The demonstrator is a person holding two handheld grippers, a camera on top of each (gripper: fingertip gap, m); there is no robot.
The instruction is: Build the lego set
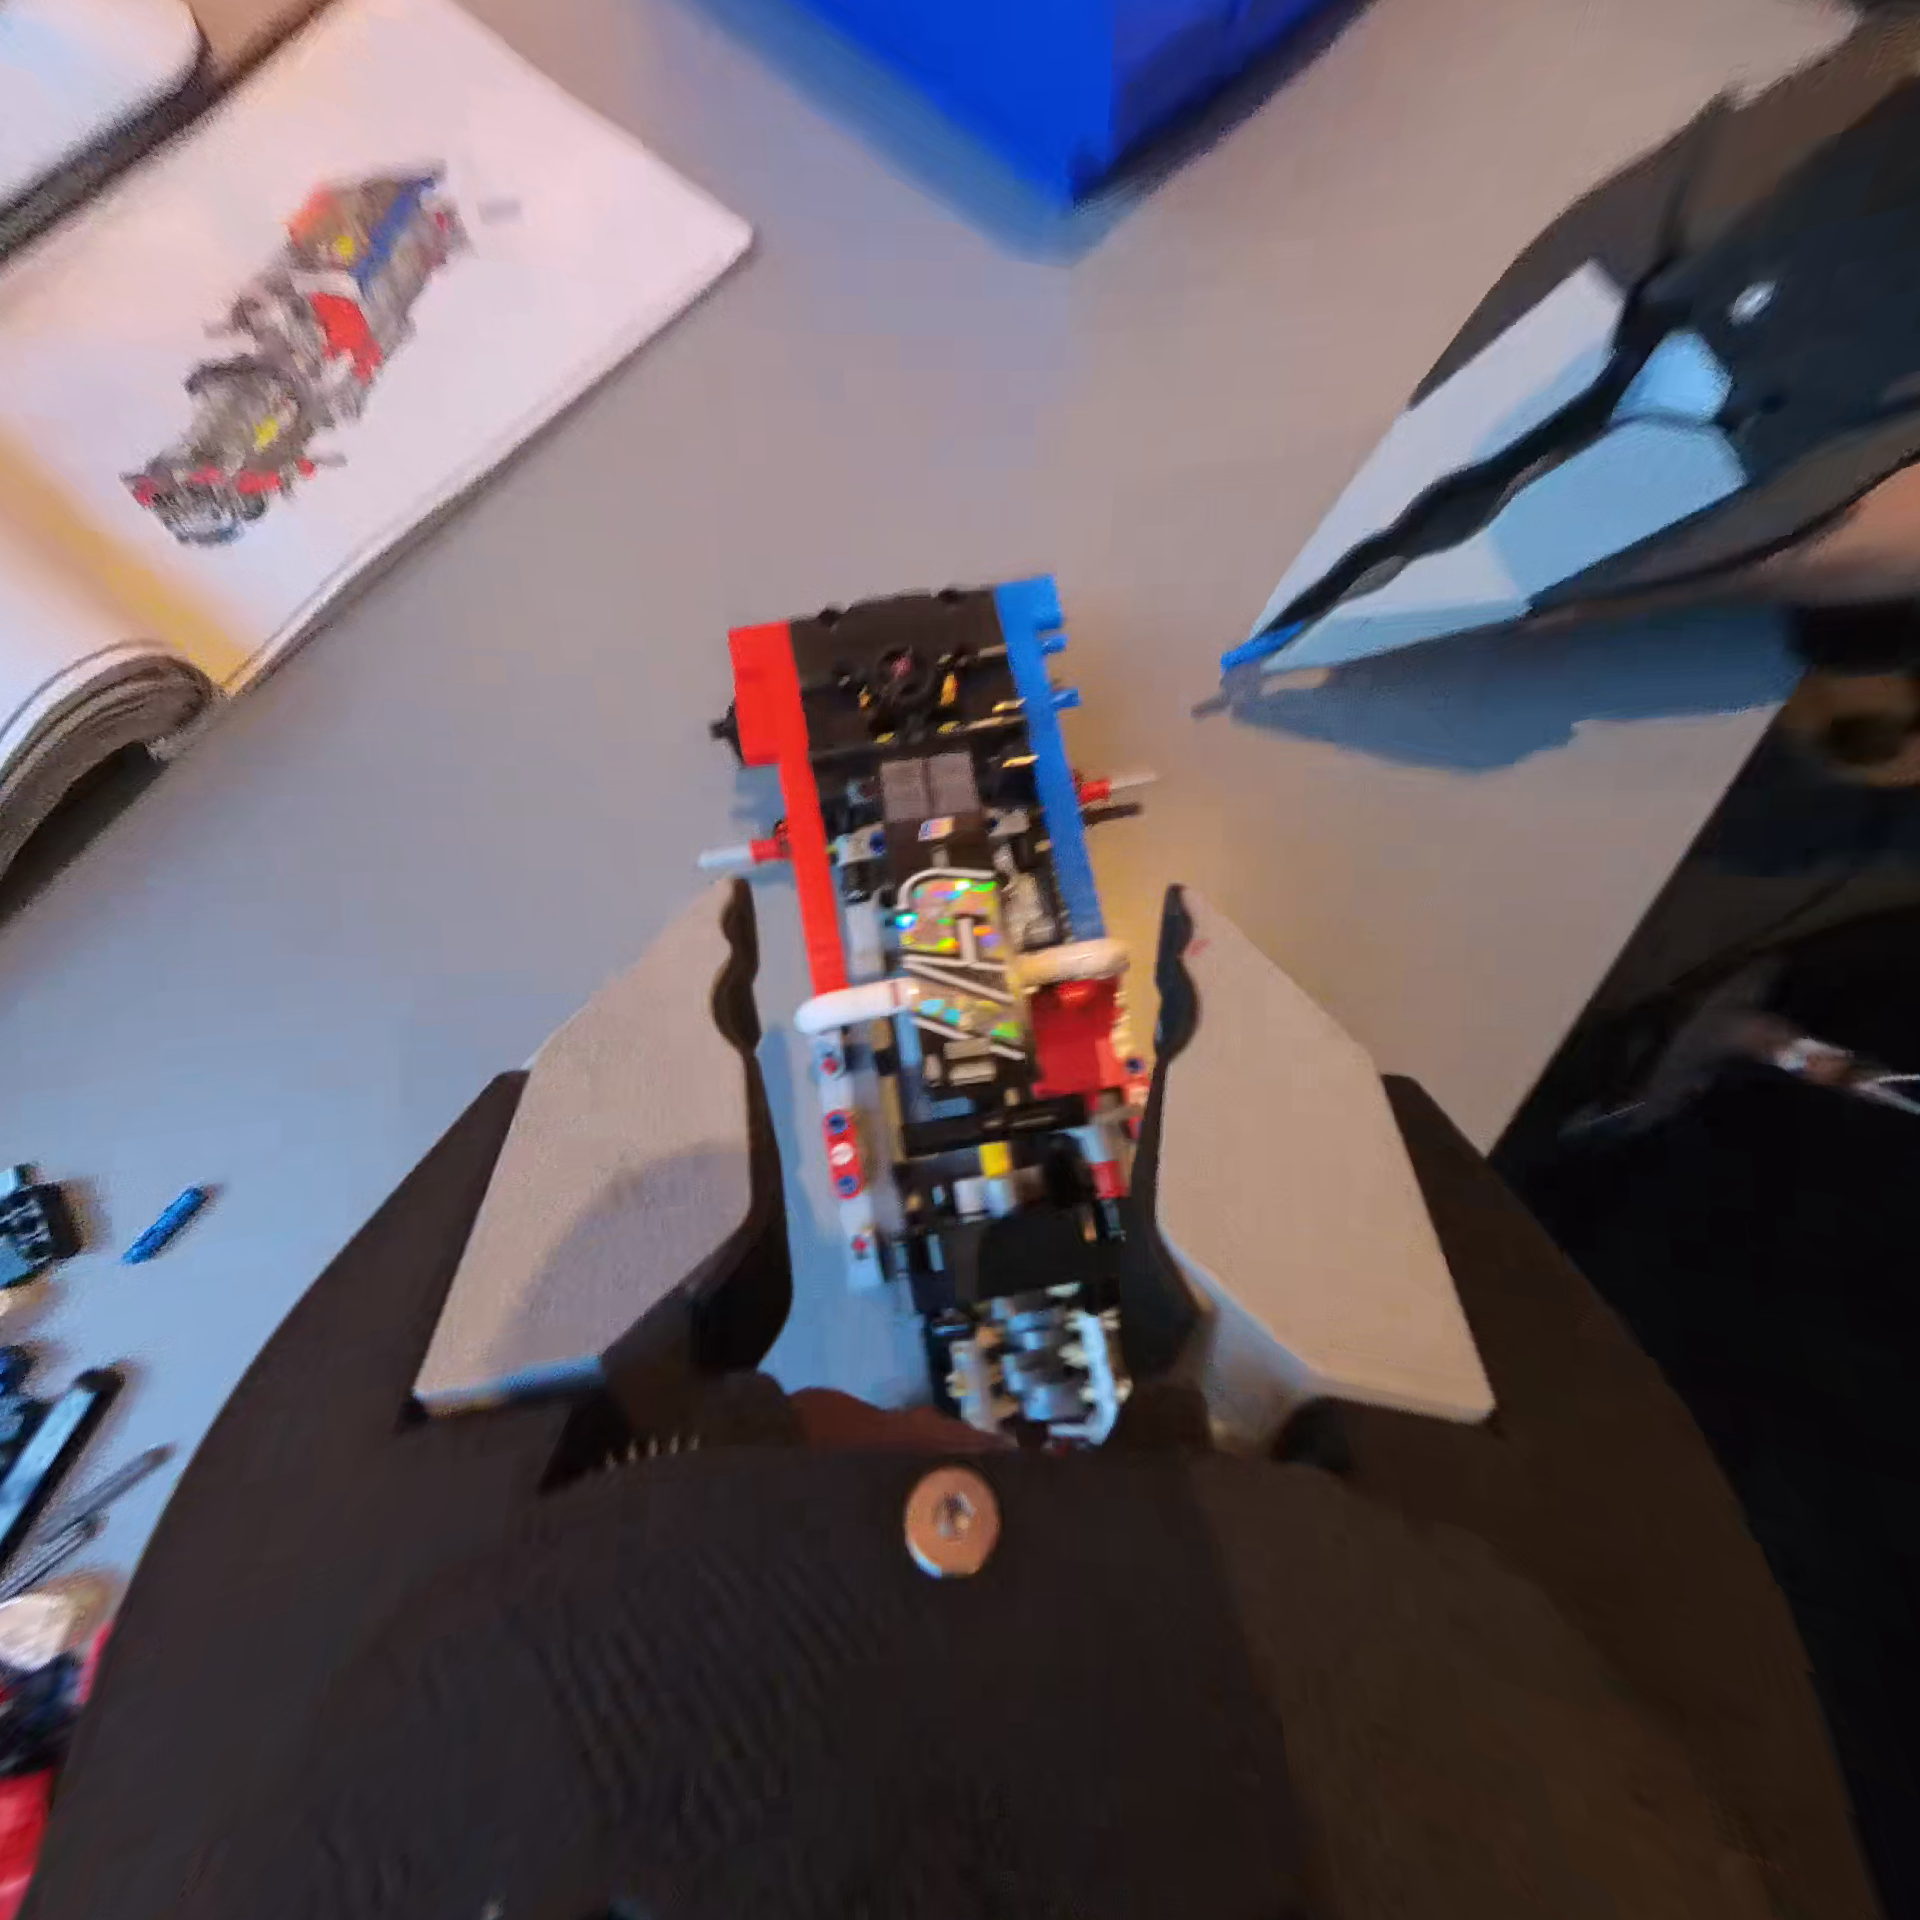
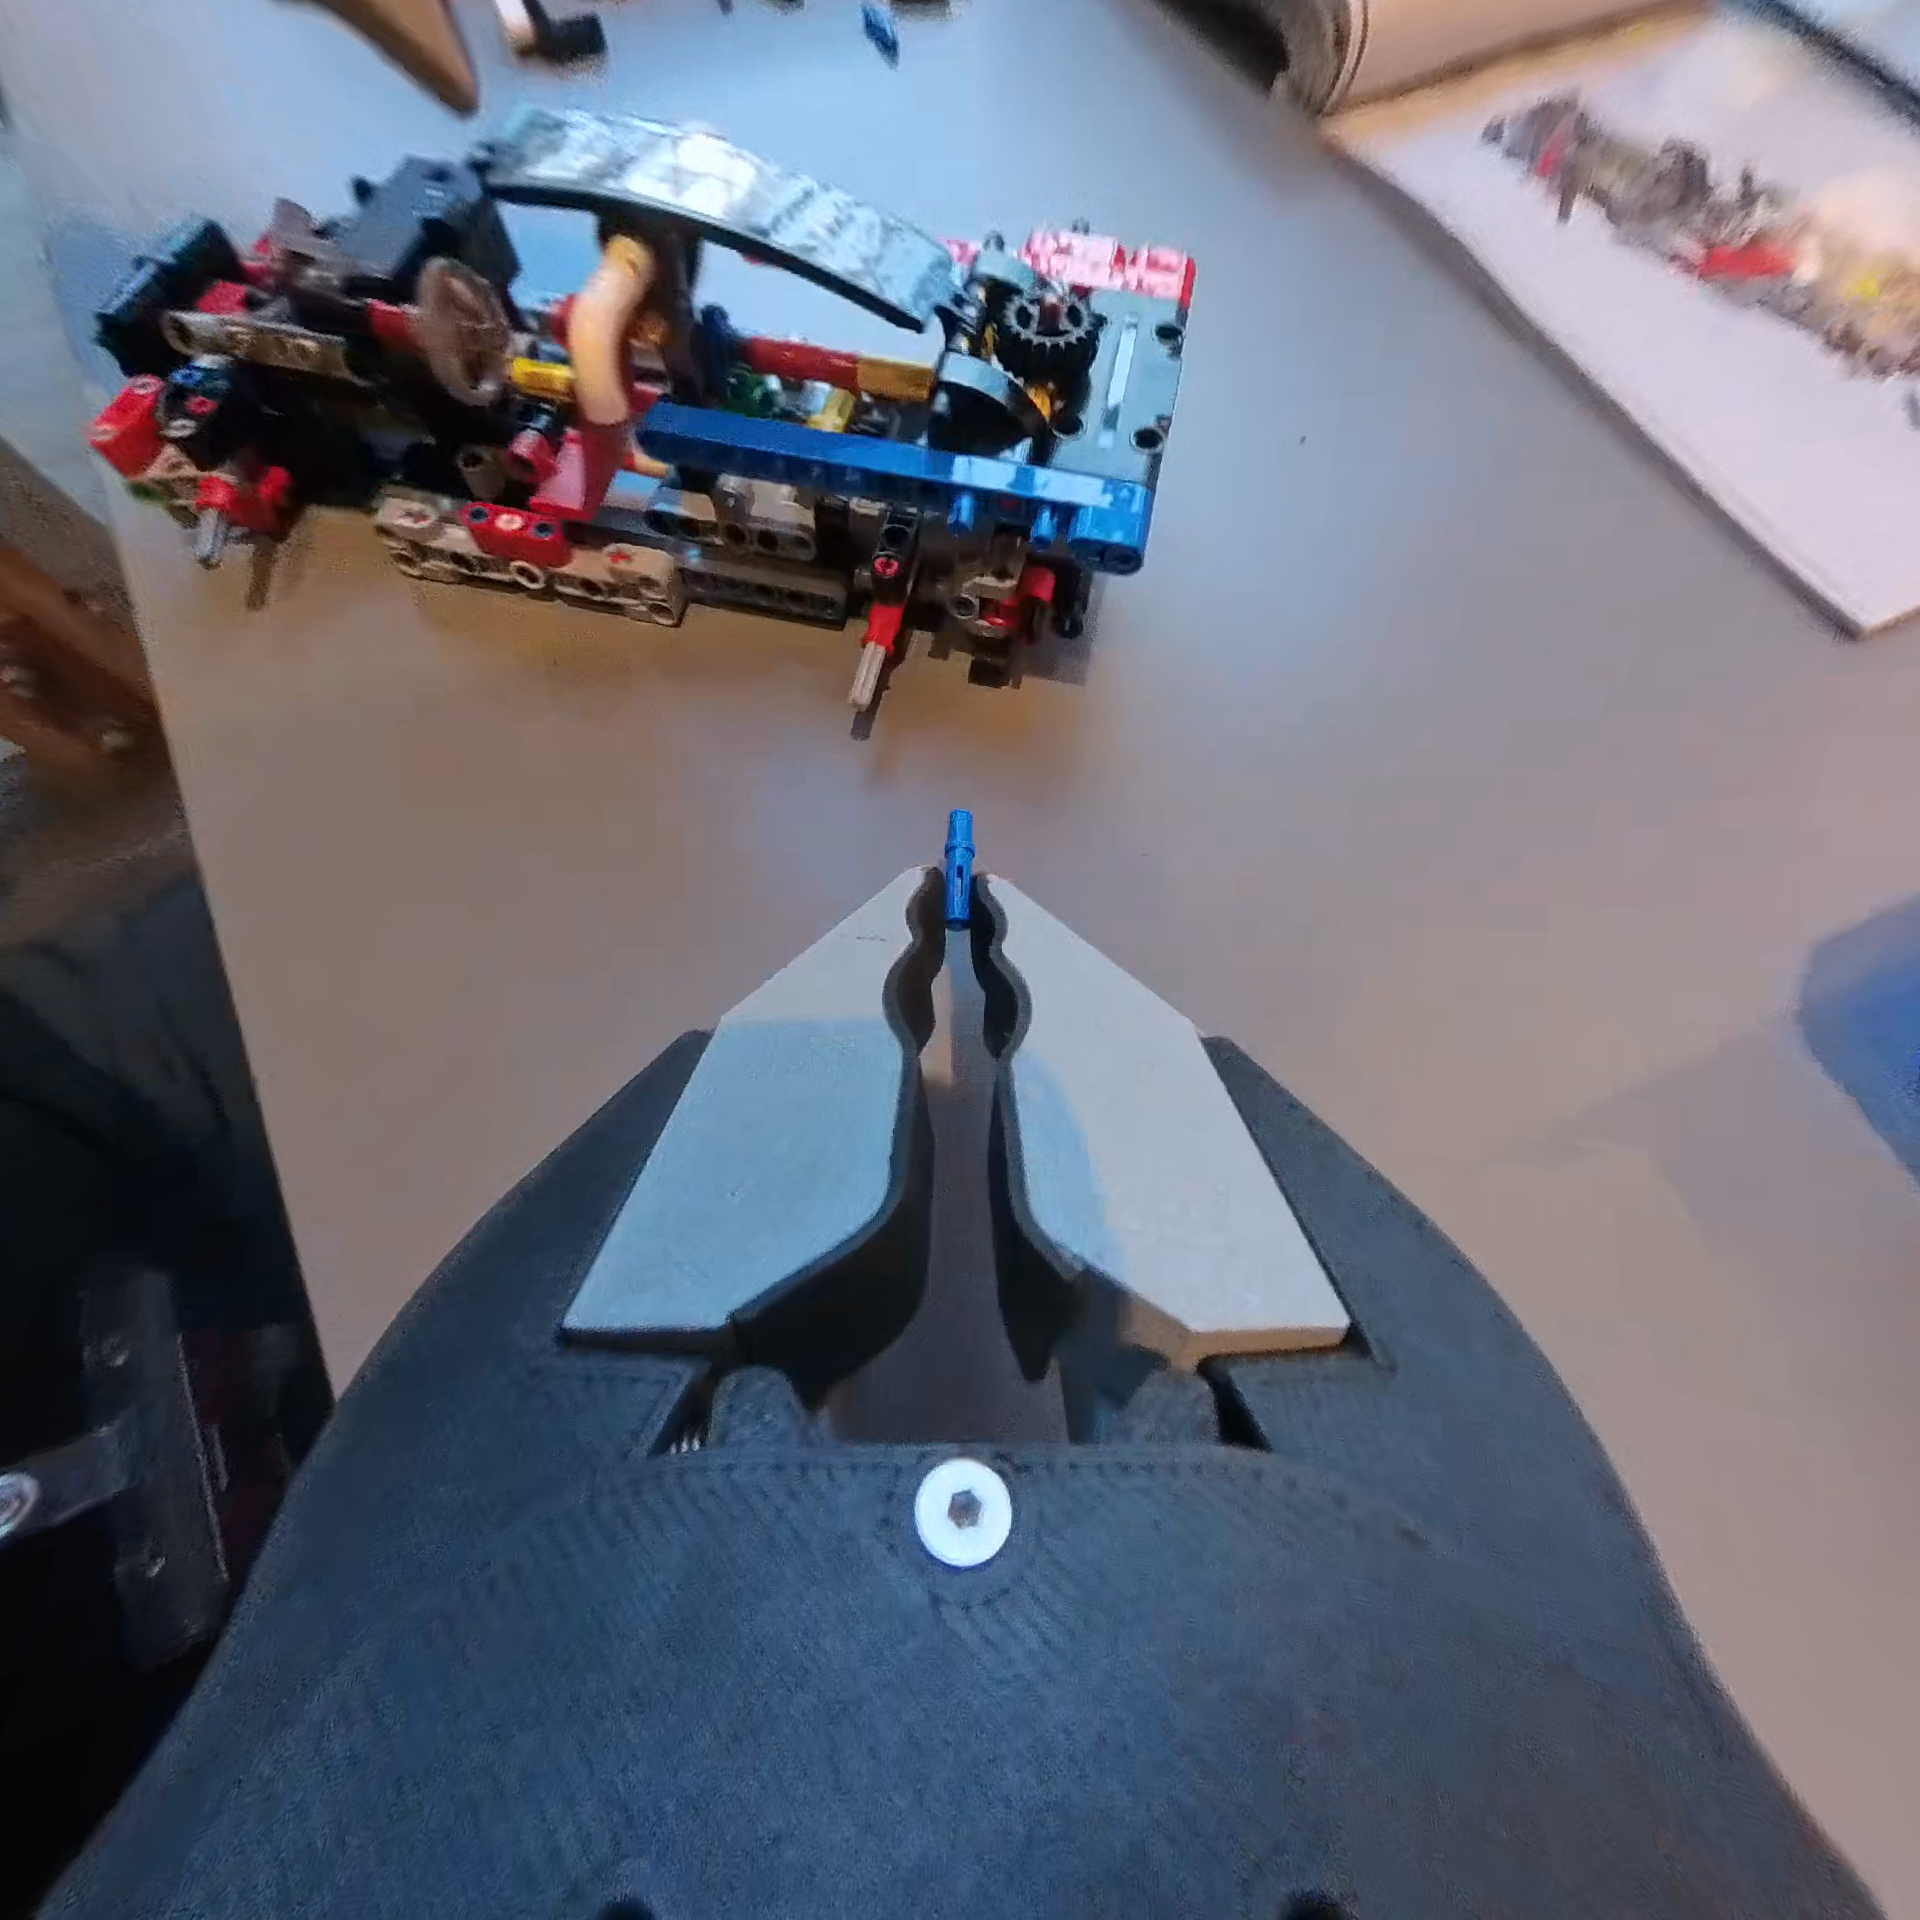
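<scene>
I am looking at the half-built lego car [image 1: 935,997] lying on the grey table [image 1: 520,831], its red beam on the left and its blue beam [image 1: 1049,769] on the right. My left gripper [image 1: 956,977] is straddling the near end of the car with its jaws spread wide; I cannot tell whether either finger [image 1: 1174,997] is touching the sides, and I judge I am placing it there to steady the car.

My right gripper [image 2: 958,883] is pinching a small blue pin [image 2: 957,868] at the very fingertips, jaws closed on it, with the pin's free end poking forward toward the blue beam's holes, probably for pushing in. It is hovering to the right of the car, apart from it.

The open instruction book [image 1: 343,343] is lying far left for reference, loose parts [image 1: 166,1226] near left.
</scene>
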